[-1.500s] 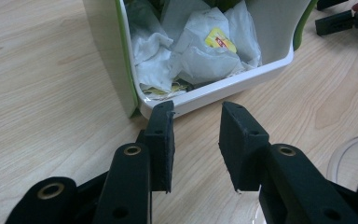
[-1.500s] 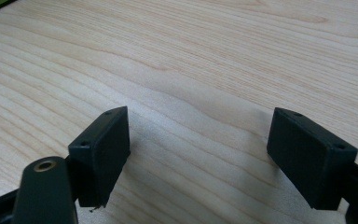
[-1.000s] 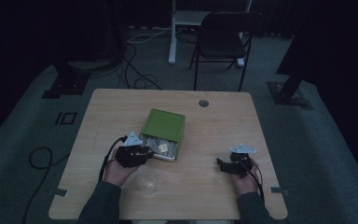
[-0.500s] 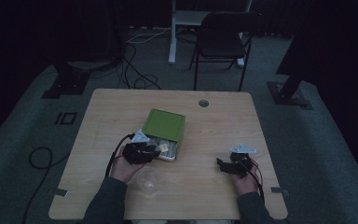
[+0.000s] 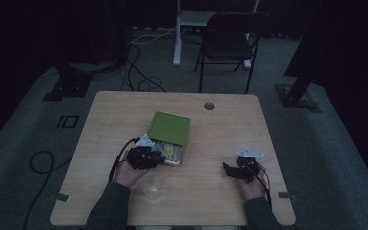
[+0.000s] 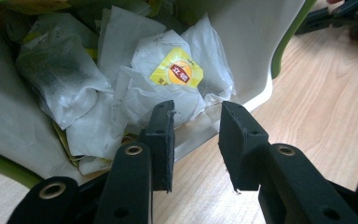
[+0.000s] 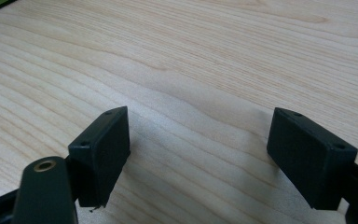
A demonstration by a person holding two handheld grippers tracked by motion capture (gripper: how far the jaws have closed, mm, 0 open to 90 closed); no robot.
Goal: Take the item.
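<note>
1. The green box (image 5: 168,130) lies mid-desk (image 5: 220,201); its tea bags (image 6: 163,88) sit just beyond the left gripper (image 6: 196,140), whose unclenched jaws have been closing on nothing.
2. The right gripper (image 7: 198,154), well right of the box, gapes empty over bare desk.
3. The left gripper view reveals a yellow tag (image 6: 176,67).

Looking down and forward from high above the near edge, taking in the whole surface (image 5: 124,115). Riding close behind the left hand-held gripper (image 6: 196,135), facing into the green box (image 6: 286,42); box shared with the high view. Sitting low over bare surface on the right hand-held gripper (image 7: 198,149).
</note>
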